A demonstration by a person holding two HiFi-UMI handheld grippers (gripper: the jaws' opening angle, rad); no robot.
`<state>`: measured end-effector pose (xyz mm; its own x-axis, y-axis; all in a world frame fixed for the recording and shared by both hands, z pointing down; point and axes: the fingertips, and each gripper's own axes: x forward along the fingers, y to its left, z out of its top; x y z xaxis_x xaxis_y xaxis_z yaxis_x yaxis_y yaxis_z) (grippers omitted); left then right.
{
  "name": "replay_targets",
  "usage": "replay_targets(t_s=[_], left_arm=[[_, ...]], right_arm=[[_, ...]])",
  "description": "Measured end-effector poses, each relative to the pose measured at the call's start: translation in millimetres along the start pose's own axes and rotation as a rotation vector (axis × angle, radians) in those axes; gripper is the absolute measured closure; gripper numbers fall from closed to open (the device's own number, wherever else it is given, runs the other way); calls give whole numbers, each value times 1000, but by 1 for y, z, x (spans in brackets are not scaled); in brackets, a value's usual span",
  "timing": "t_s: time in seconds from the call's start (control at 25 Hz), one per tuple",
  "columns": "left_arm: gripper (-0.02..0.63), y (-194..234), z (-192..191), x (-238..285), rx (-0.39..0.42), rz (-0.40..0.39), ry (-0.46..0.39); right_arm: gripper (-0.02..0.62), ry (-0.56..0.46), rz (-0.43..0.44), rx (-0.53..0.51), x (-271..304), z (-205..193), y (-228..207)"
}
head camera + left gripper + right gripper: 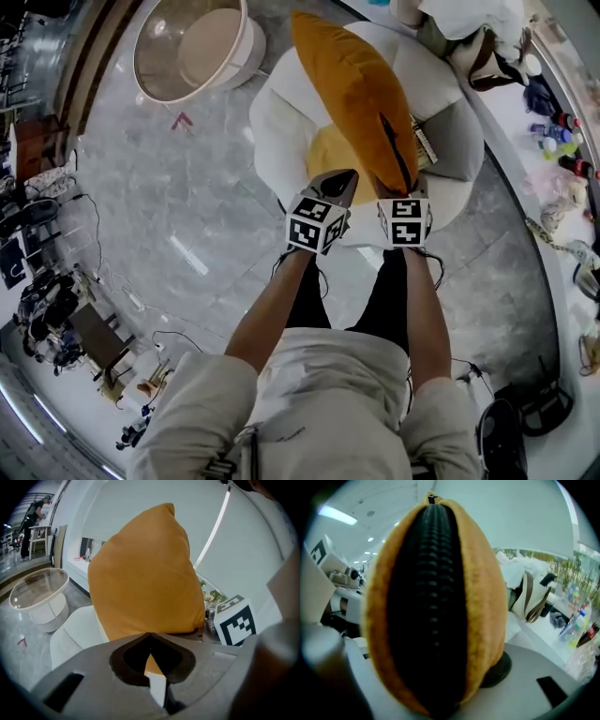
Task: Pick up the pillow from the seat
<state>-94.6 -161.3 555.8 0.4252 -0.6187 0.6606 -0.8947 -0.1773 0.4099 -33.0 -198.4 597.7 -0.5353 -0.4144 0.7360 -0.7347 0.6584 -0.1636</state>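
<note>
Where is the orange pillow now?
In the head view, the orange pillow is upper centre, over the white armchair, held below by the left gripper and right gripper.

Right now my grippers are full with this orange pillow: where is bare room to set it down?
Bare: the grey floor between the round table and the white armchair; that table is bare too. Crowded: the armchair's seat holds a yellow cushion, bags pile at its back, bottles line the counter on the right.
</note>
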Motion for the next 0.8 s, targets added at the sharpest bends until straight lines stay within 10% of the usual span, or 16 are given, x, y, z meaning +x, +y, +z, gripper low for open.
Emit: replay_targets(t_s=[0.8], left_arm=[[597, 27, 51, -104, 145, -141, -44]], right_arm=[[357, 4, -248, 36, -70, 51, 67]])
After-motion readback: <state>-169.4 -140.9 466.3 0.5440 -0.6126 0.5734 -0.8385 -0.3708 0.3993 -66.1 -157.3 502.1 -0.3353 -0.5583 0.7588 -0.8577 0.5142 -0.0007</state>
